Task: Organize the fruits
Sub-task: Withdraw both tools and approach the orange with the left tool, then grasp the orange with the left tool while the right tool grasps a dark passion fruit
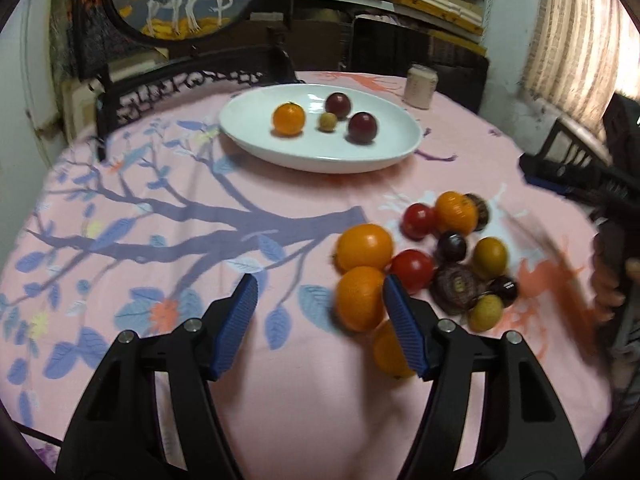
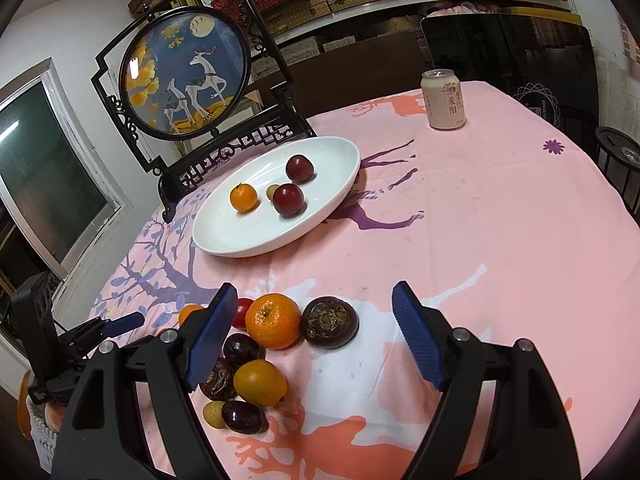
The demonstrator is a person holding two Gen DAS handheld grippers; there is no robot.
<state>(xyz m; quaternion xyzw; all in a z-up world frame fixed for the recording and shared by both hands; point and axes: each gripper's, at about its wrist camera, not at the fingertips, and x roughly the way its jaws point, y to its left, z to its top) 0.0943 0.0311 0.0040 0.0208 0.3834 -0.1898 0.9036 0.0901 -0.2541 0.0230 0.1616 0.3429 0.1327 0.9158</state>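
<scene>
On the far left, at the back edge of the desk (image 2: pixel 500 220), stands a round deer picture in a black frame (image 2: pixel 184 76). Its black foot sits just beside the white plate (image 2: pixel 240 240). The plate holds one small orange (image 2: pixel 243 197), two dark red plums (image 2: pixel 289 199) and a little yellow fruit half hidden between them. There is still a lot of bare white room in the plate, most of all at its near end.

In front of the plate the pink cloth is bare — a wide open strip between the plate and the fruit pile (image 2: pixel 264 344). The pile lies near the front edge: oranges, red tomatoes, dark purple fruits and small yellow ones, all touching or nearly so.

The left gripper (image 1: pixel 318 320) has its fingers apart with nothing between them, only cloth. Its right finger sits in front of the oranges (image 1: pixel 360 298) at the left side of the pile; the picture is blurry there, so I cannot tell if it touches them.

The right gripper (image 2: pixel 312 322) hangs over the pile with its fingers wide apart. A big orange (image 2: pixel 273 321) and a brown round fruit (image 2: pixel 330 322) show in the gap, but the fingers do not press them.

To the right the cloth is bare all the way to the edge. A drink can (image 2: pixel 444 98) stands alone far back.
</scene>
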